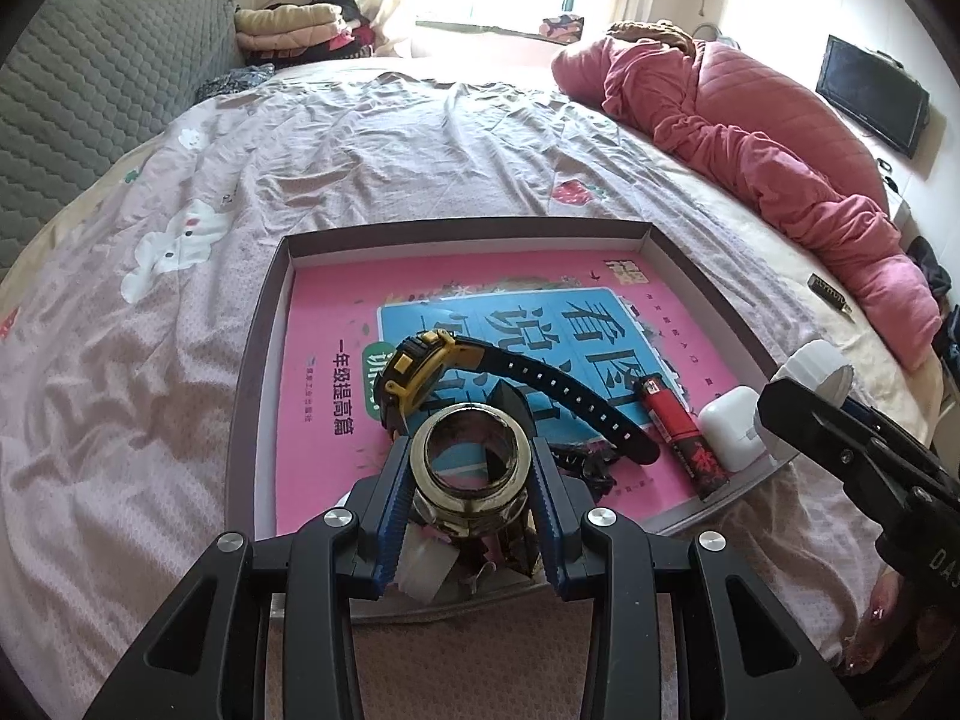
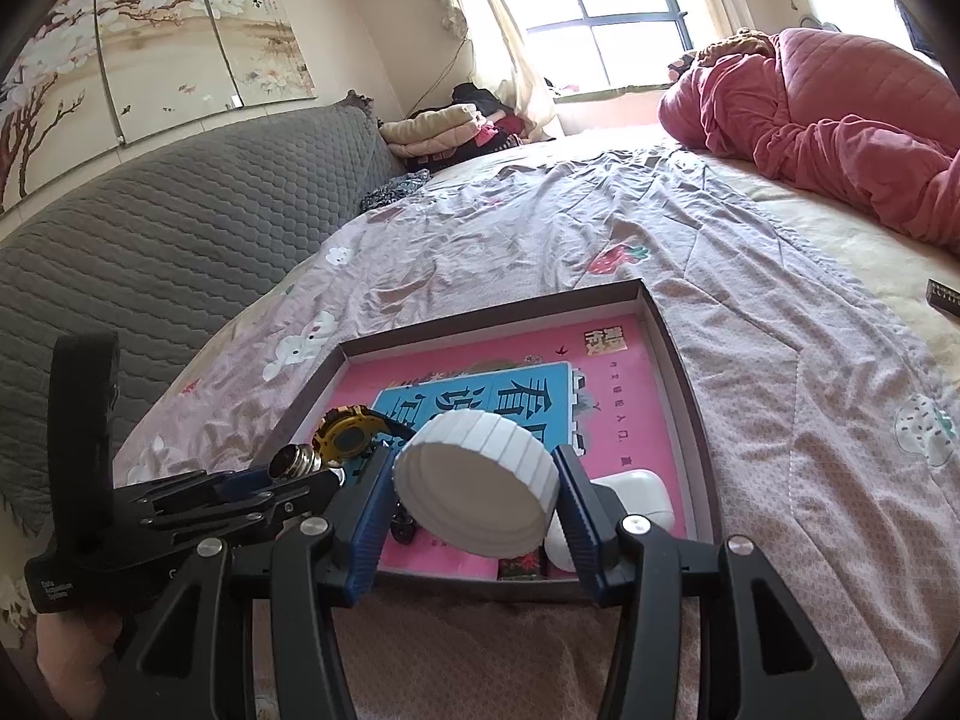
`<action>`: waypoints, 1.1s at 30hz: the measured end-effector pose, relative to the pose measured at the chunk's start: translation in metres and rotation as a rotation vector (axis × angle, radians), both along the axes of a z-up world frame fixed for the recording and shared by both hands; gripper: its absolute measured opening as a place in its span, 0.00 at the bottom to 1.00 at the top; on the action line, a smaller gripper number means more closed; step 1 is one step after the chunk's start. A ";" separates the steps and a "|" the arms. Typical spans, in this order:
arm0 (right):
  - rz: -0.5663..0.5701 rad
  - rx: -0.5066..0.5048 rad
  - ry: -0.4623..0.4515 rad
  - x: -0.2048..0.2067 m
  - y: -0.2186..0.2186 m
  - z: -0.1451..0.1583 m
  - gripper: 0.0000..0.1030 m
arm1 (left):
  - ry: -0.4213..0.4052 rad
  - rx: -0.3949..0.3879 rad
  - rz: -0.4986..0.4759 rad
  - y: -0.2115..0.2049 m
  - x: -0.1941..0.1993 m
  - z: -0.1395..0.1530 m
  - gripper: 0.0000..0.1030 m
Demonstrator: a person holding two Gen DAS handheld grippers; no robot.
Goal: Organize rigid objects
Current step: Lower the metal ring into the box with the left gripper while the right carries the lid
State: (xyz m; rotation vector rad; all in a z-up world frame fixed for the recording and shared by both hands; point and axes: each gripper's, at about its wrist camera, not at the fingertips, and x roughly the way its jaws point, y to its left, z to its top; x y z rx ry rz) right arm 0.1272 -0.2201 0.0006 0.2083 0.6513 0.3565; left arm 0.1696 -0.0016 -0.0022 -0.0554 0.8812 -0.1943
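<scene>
Left gripper clamps jar, mouth up, over tray near edge. Right gripper clamps lid, tilted, well right of jar; lid must travel left.

A wrinkled pinkish bedsheet printed with white rabbits and strawberries covers the bed. A pink quilted duvet lies bunched along its right side, a brown cloth on its far end. A grey quilted headboard cover runs along the left, below a 3-panel blossom painting. Folded blankets and clothes pile near the bright window. A dark television hangs on the right wall
</scene>
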 end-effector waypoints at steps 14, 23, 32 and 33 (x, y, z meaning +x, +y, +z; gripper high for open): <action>0.004 -0.024 0.016 0.006 0.002 -0.006 0.50 | -0.010 0.015 -0.002 -0.002 0.002 -0.002 0.36; 0.031 -0.082 0.053 0.013 0.011 -0.021 0.50 | -0.004 0.016 0.010 0.004 0.002 -0.005 0.36; 0.063 -0.124 0.059 0.015 0.023 -0.028 0.50 | 0.009 0.011 0.015 0.005 0.005 -0.011 0.36; 0.061 -0.138 0.060 0.015 0.024 -0.028 0.50 | 0.007 0.008 0.012 0.004 0.005 -0.010 0.37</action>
